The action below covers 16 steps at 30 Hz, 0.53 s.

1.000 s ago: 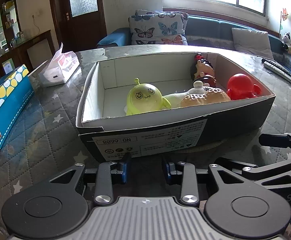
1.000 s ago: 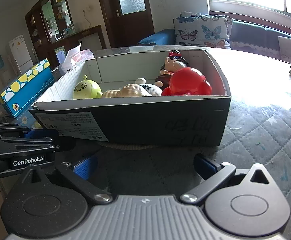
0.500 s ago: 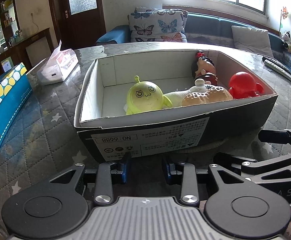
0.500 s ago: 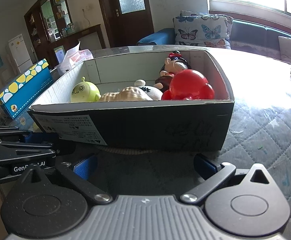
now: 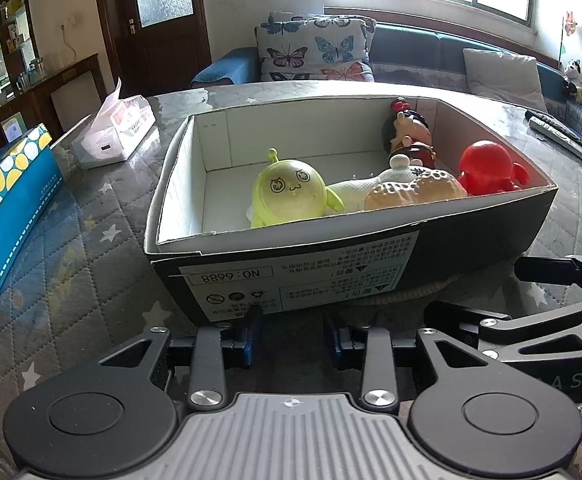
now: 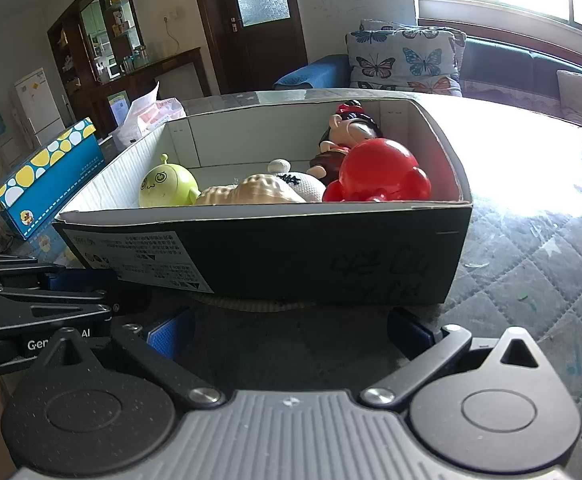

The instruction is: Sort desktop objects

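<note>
Inside black cardboard box [image 5: 371,276]: lime-green alien toy [image 5: 291,194], tan bumpy toy [image 5: 415,190], red rubber toy [image 5: 487,168], doll figure [image 5: 407,132]. In front of box: left gripper [image 5: 291,334] narrowly parted, right gripper [image 6: 287,326] spread wide, both empty. Sorting apparently near complete.

Left gripper [image 5: 293,334]: tilted downward, jaws apart with a narrow gap, nothing between them.
Right gripper [image 6: 291,330]: tilted downward, jaws spread wide, empty, just beside the left.
</note>
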Available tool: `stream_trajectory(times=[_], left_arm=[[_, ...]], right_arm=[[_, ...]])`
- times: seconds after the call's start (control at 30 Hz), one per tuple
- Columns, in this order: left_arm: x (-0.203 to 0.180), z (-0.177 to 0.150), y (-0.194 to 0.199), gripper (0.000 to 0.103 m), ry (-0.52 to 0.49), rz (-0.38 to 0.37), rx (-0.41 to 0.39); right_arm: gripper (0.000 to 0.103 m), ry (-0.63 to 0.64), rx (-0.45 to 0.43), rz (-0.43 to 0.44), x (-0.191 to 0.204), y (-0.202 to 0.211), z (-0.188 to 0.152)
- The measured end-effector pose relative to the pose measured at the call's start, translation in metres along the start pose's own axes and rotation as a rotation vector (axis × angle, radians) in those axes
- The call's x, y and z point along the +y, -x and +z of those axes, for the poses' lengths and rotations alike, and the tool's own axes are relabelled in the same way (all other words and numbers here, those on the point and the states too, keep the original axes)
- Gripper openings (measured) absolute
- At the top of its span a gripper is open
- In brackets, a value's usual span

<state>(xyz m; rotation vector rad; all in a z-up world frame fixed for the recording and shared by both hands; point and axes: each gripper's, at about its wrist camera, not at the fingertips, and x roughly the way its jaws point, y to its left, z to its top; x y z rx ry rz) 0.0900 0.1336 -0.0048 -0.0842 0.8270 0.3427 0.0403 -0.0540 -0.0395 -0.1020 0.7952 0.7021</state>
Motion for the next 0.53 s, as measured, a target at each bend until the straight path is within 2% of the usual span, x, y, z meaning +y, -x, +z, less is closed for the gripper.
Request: stream_trajectory(times=[0.53], left_arm=[[0.0025,-0.0001,-0.0022,0.035,0.027,-0.017,0.015]], right_arm=[[0.103,-0.004,0.001,0.004,-0.0015,-0.0008,0.0003]])
